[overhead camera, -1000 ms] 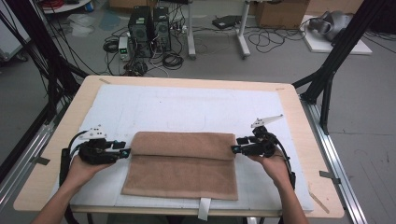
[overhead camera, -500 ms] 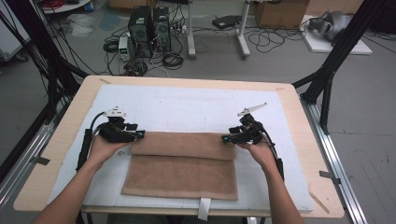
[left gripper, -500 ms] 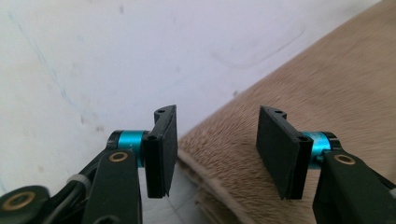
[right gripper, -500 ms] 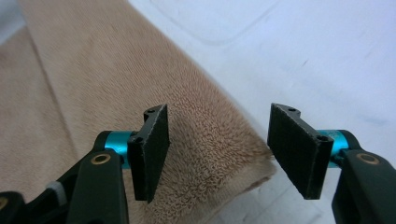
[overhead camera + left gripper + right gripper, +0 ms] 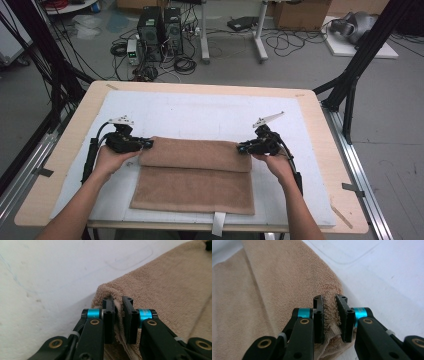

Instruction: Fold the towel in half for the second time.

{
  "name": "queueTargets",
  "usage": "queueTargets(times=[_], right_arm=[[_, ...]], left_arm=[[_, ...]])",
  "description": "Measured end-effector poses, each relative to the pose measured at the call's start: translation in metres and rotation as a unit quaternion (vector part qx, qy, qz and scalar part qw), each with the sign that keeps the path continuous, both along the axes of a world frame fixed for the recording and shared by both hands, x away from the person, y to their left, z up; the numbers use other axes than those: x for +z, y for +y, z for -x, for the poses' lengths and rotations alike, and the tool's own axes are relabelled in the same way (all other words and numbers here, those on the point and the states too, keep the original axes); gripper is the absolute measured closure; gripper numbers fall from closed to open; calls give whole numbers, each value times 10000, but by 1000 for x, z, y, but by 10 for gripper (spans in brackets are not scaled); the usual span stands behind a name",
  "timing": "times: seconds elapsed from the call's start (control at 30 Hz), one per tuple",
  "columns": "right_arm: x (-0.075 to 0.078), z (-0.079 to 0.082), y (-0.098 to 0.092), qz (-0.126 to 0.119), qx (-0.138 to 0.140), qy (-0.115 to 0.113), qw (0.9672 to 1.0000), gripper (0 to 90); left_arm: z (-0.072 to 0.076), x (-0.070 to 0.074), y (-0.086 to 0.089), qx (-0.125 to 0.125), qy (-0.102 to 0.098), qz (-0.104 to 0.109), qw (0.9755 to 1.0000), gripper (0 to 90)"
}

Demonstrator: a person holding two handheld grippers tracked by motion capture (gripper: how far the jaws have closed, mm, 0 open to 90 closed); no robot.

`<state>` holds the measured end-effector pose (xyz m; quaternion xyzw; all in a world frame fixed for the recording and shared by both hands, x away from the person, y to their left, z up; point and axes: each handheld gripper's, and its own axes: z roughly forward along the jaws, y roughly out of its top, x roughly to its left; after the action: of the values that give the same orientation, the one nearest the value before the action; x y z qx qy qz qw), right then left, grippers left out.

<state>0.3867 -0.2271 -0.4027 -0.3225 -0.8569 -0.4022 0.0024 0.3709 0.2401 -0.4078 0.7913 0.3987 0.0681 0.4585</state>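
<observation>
from the high view i see the brown towel [image 5: 195, 177] lying folded on the white mat [image 5: 210, 115], near the table's [image 5: 65, 150] front edge, with my left gripper [image 5: 147, 144] at its far left corner and my right gripper [image 5: 241, 148] at its far right corner. the left gripper view adds what that one can't: the jaws, just closing, now pinch the towel's folded edge. the right gripper view shows the same, terry pile squeezed between the pads [image 5: 319, 315].
</observation>
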Motion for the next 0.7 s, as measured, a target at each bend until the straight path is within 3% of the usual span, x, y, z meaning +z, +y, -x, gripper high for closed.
queueTargets(times=[0.13,0.23,0.3,0.37,0.43,0.47,0.5,0.6,0.7], right_arm=[[18,13,-1,-178,137,-250,9994,769],[31,30,-1,-258,346,-482,9979,764],[36,46,-3,-348,536,-539,9965,759],[37,62,-5,-444,799,-514,9945,736],[36,78,-9,-538,1013,-486,9922,675],[36,85,-12,-645,1106,-462,9907,664],[36,90,-15,-782,1127,-467,9894,645],[39,92,-20,-861,1034,-524,9895,600],[37,84,-18,-577,864,-572,9929,580]], left_arm=[[21,18,6,-99,-400,118,9991,806],[45,25,11,-263,-634,189,9975,805],[64,24,14,-374,-704,156,9967,804],[92,18,20,-648,-716,193,9951,790],[115,13,26,-825,-683,129,9942,709],[123,12,30,-840,-694,252,9937,640],[128,13,34,-866,-694,327,9933,610],[125,19,38,-686,-758,205,9946,540],[110,21,32,-640,-844,147,9943,529]])
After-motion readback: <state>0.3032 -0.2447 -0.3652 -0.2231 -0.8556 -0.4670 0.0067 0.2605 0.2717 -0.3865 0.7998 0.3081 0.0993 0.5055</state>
